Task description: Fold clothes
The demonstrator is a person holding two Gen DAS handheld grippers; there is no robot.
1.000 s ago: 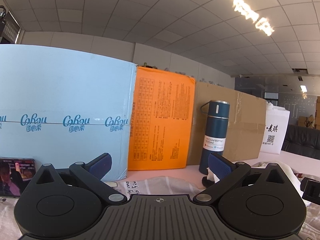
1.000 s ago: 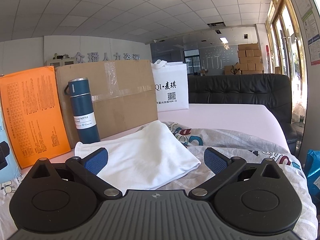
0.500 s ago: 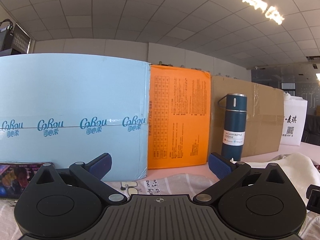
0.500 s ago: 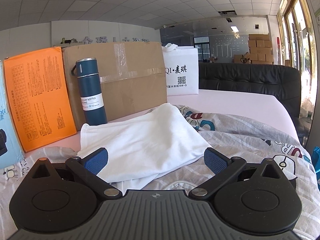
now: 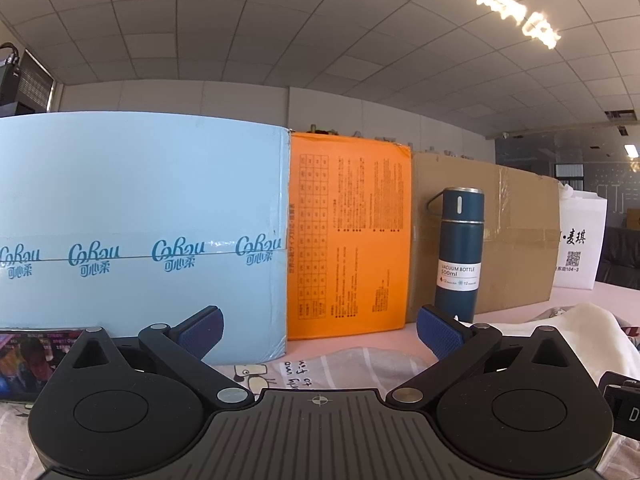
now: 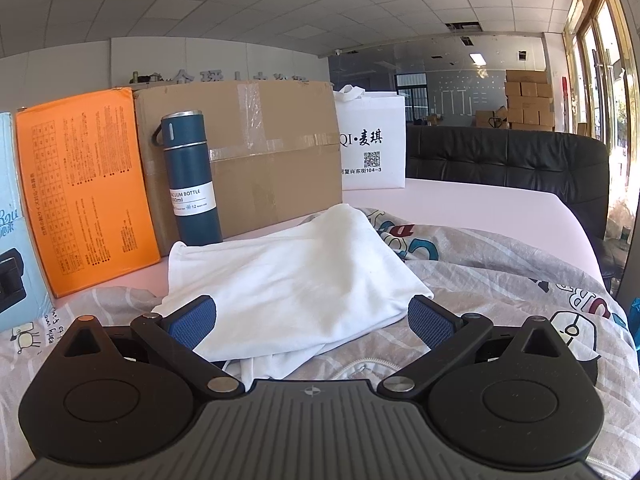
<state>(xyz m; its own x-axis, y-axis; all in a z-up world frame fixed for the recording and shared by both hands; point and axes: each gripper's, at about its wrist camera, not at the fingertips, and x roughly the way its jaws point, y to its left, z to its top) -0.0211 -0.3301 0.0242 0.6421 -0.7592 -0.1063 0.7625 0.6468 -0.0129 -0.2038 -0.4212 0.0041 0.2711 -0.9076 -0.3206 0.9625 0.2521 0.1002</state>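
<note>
White garment (image 6: 296,272) lies folded on the printed sheet (image 6: 500,272), directly ahead of the right gripper (image 6: 312,318), whose fingers stand wide apart with its near edge between them, not touching. The left gripper (image 5: 318,330) is also spread wide, holding nothing; the garment (image 5: 580,332) sits off its right side, the blue bottle (image 5: 458,256) beyond its right finger.

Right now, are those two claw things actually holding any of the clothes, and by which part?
No. The left gripper and right gripper both stand open and hold nothing; the white garment lies loose on the printed sheet.
</note>
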